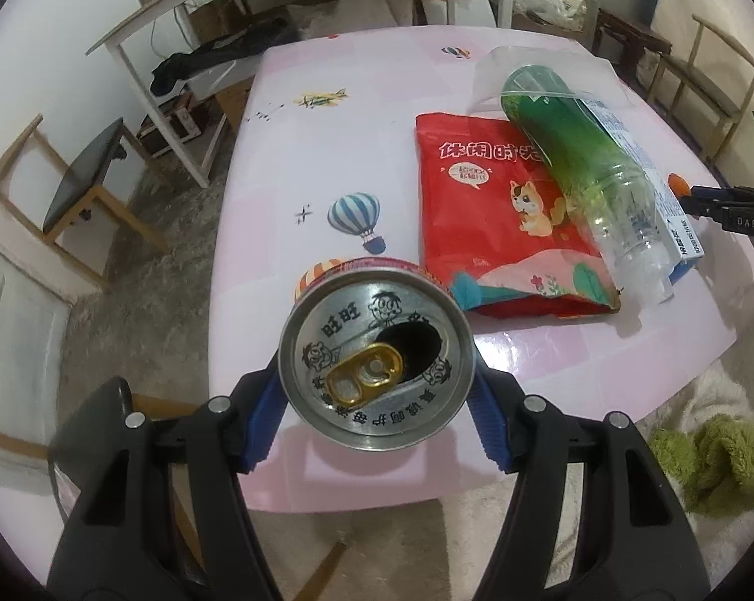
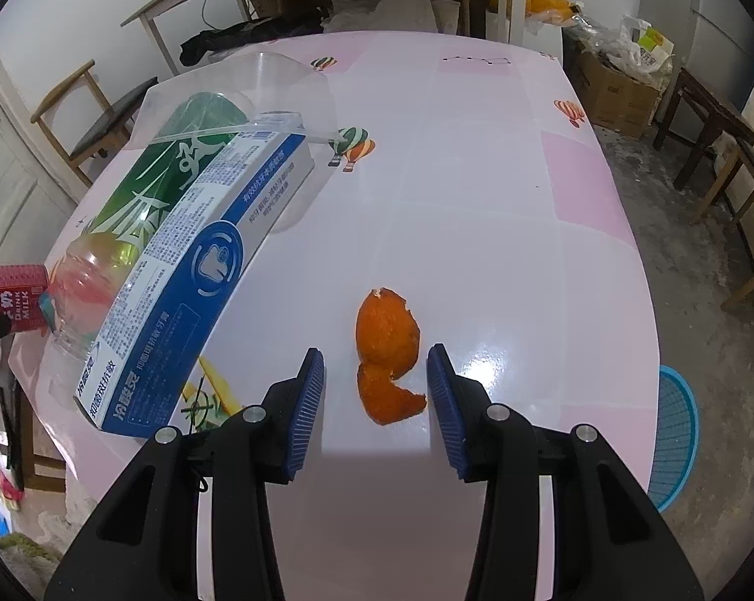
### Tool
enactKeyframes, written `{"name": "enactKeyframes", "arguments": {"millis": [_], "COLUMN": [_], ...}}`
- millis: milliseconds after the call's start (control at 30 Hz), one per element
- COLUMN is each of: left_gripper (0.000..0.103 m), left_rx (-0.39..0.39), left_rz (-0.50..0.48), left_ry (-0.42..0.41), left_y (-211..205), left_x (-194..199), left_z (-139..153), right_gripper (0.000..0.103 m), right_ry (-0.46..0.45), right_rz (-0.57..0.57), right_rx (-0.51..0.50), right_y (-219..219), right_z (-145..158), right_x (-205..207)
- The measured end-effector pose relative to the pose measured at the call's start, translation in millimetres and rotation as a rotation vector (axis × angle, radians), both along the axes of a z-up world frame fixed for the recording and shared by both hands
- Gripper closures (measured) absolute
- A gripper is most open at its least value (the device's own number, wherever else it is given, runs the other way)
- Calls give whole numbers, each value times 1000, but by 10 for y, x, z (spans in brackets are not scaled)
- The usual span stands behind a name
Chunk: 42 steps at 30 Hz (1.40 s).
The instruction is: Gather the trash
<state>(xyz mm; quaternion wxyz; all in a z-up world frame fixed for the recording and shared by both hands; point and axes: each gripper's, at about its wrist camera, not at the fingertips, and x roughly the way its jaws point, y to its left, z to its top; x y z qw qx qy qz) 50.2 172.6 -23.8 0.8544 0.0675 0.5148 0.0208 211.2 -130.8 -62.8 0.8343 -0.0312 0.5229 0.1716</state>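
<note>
Silver metal shows on the top of the open red drink can [image 1: 375, 358], squeezed tight between the blue pads of the left gripper [image 1: 377, 390]; its red side is mostly hidden. The right gripper [image 2: 375, 390] is spread wide around the curled orange peel [image 2: 387, 355], not touching it. At ten o'clock from the peel lies a blue and white toothpaste box [image 2: 196, 270] against a see-through green plastic bottle [image 1: 577, 160]. Under them sits a red snack bag [image 1: 502, 215] on the pink table [image 2: 477, 175].

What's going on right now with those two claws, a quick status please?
Left gripper shut on opened red milk can. Right gripper open, straddling orange peel on pink table. Blue-white toothpaste box alongside, clear of fingers.
</note>
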Motion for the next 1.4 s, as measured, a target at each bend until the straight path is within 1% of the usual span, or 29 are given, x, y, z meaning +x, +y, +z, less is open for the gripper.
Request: {"name": "enactKeyframes", "arguments": {"millis": [133,267,400,467,500,567,633,767,833,900,967,1033,1100,1200,1267,1333,1400], "left_gripper": [42,42,41,41,41,41,41,41,35,31,29,29,29,29,33,37,37], "left_rx": [-13,12,-1,-40,-47,-23,-28,-91,-115,-128,-132,-142,-161,-211,-243,-267,-270], "left_rz": [-19,-62,-74,-69,-71,-81,-68,-30,-13,-1,1,5,22,46,54,54,48], "left_ry": [22,75,78,56,41,-3,-29,-86,-116,-180,-228,-253,-266,-294,-320,-329,-338], "left_y": [21,61,39,52,47,20,29,109,147,164,156,151,166,226,269,299,296], "left_x": [60,74,144,183,195,181,153,77,45,-19,-56,-53,-38,-32,-38,-30,-23], "left_z": [29,14,-32,-44,-57,-71,-97,-152,-167,-158,-159,-182,-225,-278,-296,-316,-331], "right_gripper": [60,60,60,60,60,60,60,60,60,59,51,49,49,48,48,48,48], "right_ry": [-1,-3,-5,-3,-2,-1,0,1,8,14,16,12,15,19,22,23,23], "right_rz": [-9,-15,-22,-22,-20,-13,-8,5,13,22,35,43,45,28,10,-4,-6], "right_rx": [-1,0,12,17,16,12,7,4,9,15,14,5,4,17,28,24,12], "right_y": [-8,-31,-66,-76,-77,-76,-74,-68,-59,-47,-21,-3,2,-36,-78,-96,-85], "right_z": [16,10,-1,-6,-6,-1,-2,1,8,17,31,48,72,120,146,161,174], "right_x": [-13,-9,3,15,13,8,8,-1,9,13,11,-8,-22,-42,-44,-44,-47]}}
